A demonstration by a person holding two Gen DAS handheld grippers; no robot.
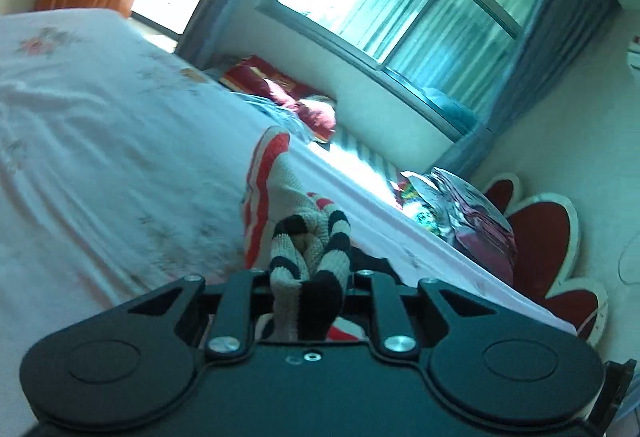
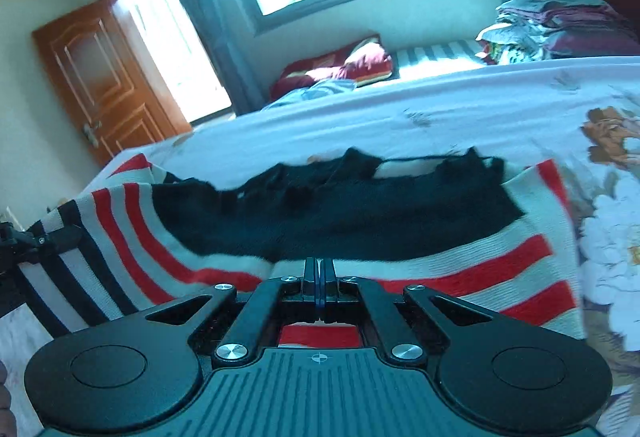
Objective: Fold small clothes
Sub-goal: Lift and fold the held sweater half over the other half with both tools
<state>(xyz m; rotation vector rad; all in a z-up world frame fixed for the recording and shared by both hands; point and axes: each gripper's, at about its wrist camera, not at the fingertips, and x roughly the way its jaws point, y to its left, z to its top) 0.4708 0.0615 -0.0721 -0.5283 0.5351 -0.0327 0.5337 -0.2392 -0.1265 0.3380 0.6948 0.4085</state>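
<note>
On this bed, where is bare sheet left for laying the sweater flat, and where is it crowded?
Bare floral bedsheet stretches from the striped sweater toward the door-side edge, and a strip lies beyond the sweater's black panel toward the window. It is crowded at the headboard end, where folded bedding is stacked, and by the red pillow.

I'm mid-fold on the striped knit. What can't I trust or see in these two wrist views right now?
- Left tool: its fingertips are buried in the bunched black-and-white striped knit sleeve, left wrist view.
- Red, white and black striped knit sweater: near hem hidden under the right tool, right wrist view; whether that tool pinches fabric is unclear.
- White floral bedsheet: pattern smeared by blur.
- Folded fabric stack: pieces indistinct.
</note>
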